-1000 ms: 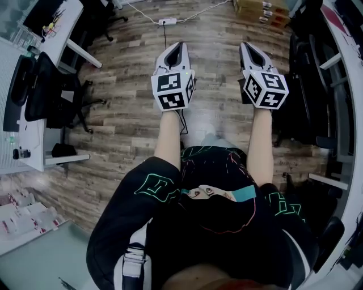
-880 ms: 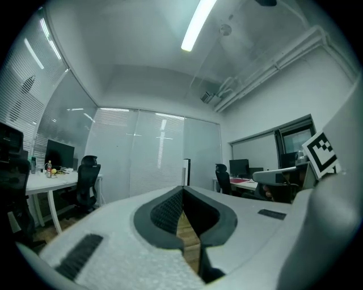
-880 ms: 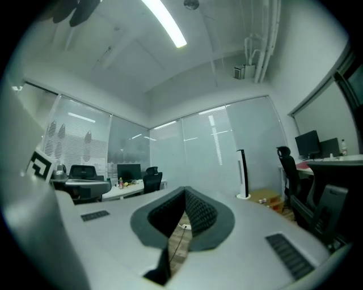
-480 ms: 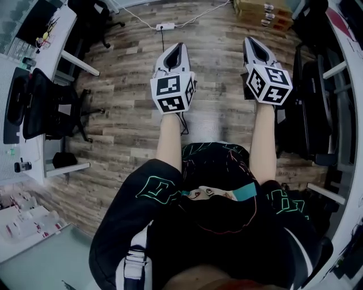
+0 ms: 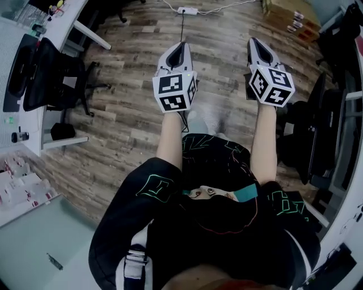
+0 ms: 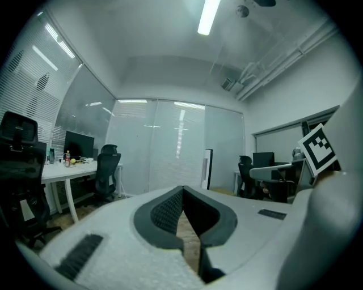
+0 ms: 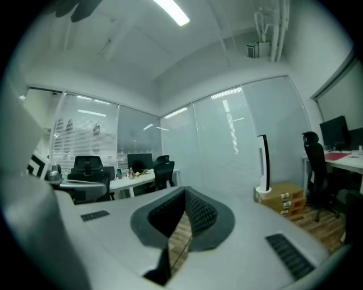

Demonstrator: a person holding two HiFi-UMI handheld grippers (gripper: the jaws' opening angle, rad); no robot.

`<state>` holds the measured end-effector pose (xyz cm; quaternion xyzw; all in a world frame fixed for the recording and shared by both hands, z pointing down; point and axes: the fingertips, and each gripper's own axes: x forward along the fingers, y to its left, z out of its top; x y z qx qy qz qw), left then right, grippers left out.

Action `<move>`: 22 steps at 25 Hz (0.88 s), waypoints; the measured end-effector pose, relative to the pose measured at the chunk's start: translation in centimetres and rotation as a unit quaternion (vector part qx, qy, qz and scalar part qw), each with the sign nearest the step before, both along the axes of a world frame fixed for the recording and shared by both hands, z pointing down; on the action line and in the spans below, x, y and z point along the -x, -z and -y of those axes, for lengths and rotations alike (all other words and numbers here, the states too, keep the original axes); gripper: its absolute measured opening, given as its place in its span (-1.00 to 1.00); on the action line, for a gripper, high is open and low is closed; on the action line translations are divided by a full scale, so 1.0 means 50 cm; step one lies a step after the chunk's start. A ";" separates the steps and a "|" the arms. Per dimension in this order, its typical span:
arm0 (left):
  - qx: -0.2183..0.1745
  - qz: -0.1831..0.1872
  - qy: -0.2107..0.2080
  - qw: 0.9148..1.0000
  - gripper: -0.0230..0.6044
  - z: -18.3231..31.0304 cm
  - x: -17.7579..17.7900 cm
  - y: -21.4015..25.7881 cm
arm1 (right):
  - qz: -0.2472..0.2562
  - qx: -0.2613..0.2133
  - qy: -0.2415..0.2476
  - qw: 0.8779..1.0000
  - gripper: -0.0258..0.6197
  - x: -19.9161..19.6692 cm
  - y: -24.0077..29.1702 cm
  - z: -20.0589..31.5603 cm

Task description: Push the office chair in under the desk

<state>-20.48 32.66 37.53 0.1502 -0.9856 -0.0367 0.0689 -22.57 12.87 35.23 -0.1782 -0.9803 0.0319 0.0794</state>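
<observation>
Both grippers are held out in front of the person, level over the wooden floor, and hold nothing. The left gripper (image 5: pixel 179 48) is shut, its jaws meeting at the tip (image 6: pixel 182 190). The right gripper (image 5: pixel 255 44) is shut too (image 7: pixel 184 192). A black office chair (image 5: pixel 54 79) stands at the white desk (image 5: pixel 25 133) far to the left, also seen in the left gripper view (image 6: pixel 20 170). Another black office chair (image 5: pixel 320 130) stands close on the right, beside the right arm. Neither gripper touches a chair.
A power strip (image 5: pixel 187 10) with its cable lies on the floor ahead. Cardboard boxes (image 5: pixel 286 17) sit at the far right, next to a tall white tower fan (image 7: pixel 264 164). Glass walls close the room ahead. More chairs and desks line both sides.
The person has walked on across the floor with both grippers shut and held out. The left chair and desk slid up in view; the right chair has come nearer the right arm.
</observation>
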 end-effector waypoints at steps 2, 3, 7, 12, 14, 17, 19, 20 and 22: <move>0.002 -0.012 0.006 1.000 -0.90 -0.027 0.018 -0.021 | -0.011 0.002 0.008 1.000 -0.91 0.025 -0.024 -0.031; 0.002 -0.019 0.008 1.000 -0.90 -0.038 0.029 -0.033 | -0.018 0.002 0.010 1.000 -0.91 0.037 -0.037 -0.044; 0.001 -0.048 0.005 0.999 -0.90 -0.061 0.111 -0.084 | -0.039 -0.005 0.003 0.999 -0.91 0.097 -0.087 -0.059; 0.008 -0.062 -0.067 0.996 -0.90 0.014 0.257 -0.104 | -0.036 0.014 -0.092 0.995 -0.91 0.196 -0.094 0.036; 0.011 -0.061 -0.097 0.993 -0.90 0.054 0.316 -0.099 | -0.031 0.020 -0.123 0.992 -0.91 0.233 -0.090 0.067; 0.015 -0.064 -0.141 0.988 -0.90 0.113 0.388 -0.096 | -0.035 0.021 -0.156 0.987 -0.91 0.271 -0.098 0.103; 0.019 -0.066 -0.172 0.983 -0.90 0.153 0.421 -0.098 | -0.040 0.022 -0.183 0.982 -0.91 0.283 -0.104 0.130; 0.020 -0.068 -0.188 0.980 -0.90 0.174 0.435 -0.101 | -0.043 0.022 -0.198 0.979 -0.91 0.284 -0.107 0.146; 0.022 -0.073 -0.222 0.972 -0.90 0.221 0.457 -0.111 | -0.047 0.021 -0.233 0.971 -0.91 0.278 -0.115 0.184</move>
